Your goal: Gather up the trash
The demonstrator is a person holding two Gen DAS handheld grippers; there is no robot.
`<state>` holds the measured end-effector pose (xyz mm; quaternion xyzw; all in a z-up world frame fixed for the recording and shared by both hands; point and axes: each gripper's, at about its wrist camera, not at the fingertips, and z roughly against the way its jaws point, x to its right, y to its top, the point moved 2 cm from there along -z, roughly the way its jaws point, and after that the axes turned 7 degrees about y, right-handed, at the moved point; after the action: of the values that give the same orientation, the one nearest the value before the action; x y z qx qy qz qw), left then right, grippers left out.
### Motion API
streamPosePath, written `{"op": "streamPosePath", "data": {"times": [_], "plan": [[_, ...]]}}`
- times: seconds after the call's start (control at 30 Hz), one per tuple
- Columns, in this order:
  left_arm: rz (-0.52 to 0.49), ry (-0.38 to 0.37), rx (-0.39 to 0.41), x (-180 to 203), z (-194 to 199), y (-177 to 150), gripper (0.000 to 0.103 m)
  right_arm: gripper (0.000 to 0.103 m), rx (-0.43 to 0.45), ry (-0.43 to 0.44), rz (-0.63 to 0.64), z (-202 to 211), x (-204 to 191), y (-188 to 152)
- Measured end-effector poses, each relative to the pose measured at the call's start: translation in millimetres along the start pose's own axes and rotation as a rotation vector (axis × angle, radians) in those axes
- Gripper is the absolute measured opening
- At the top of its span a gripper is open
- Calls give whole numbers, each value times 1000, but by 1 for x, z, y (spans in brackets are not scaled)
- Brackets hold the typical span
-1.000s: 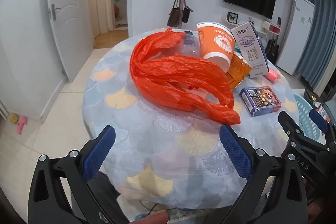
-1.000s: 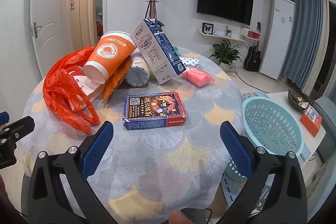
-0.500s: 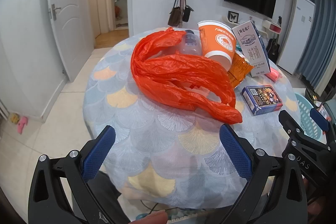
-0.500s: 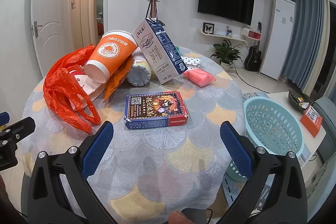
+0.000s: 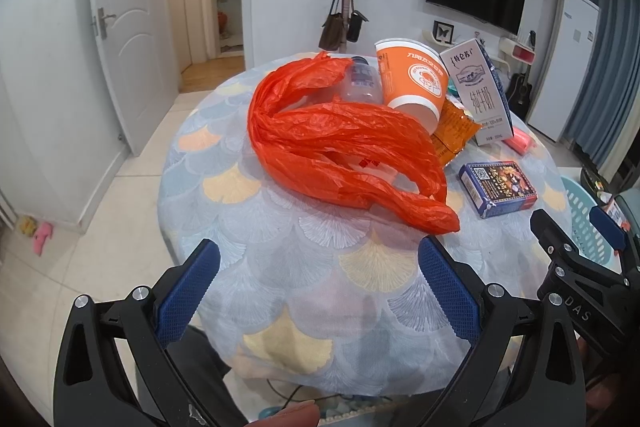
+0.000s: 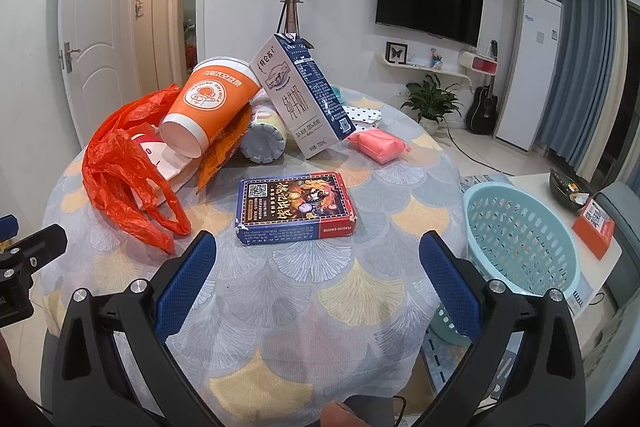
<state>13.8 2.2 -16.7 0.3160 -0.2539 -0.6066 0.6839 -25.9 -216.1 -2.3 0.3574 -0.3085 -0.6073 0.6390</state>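
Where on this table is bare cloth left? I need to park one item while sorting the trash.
Bare cloth runs along the near edge of the table, between the card box and both open grippers, left gripper and right gripper. It's crowded farther back: orange bag, cup, milk carton and pink pack bunch together.

Round table (image 6: 360,291), fan-patterned cloth. On it, ahead of the right tool: flat card box (image 6: 294,205). Beyond that: leaning milk carton (image 6: 300,93), tipped orange cup (image 6: 210,105), lying can (image 6: 264,141), snack wrapper (image 6: 222,157). Far right: pink packet (image 6: 378,145). Ahead of the left tool: crumpled orange bag (image 5: 340,147), with a bottle (image 5: 362,83) behind it.
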Motion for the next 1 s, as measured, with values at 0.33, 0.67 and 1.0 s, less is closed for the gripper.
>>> {"op": "streamPosePath", "data": {"times": [0.33,0.67,1.0], "plan": [[-1,0,0,0,0,0,96,97,-1,1,-2,1,1,-1],[-1,0,-3,0,0,-3,96,97,-2,2,-2,1,1,-1],[-2,1,-4,0,0,-4,96,97,-3,3,-2,1,0,-3]]}}
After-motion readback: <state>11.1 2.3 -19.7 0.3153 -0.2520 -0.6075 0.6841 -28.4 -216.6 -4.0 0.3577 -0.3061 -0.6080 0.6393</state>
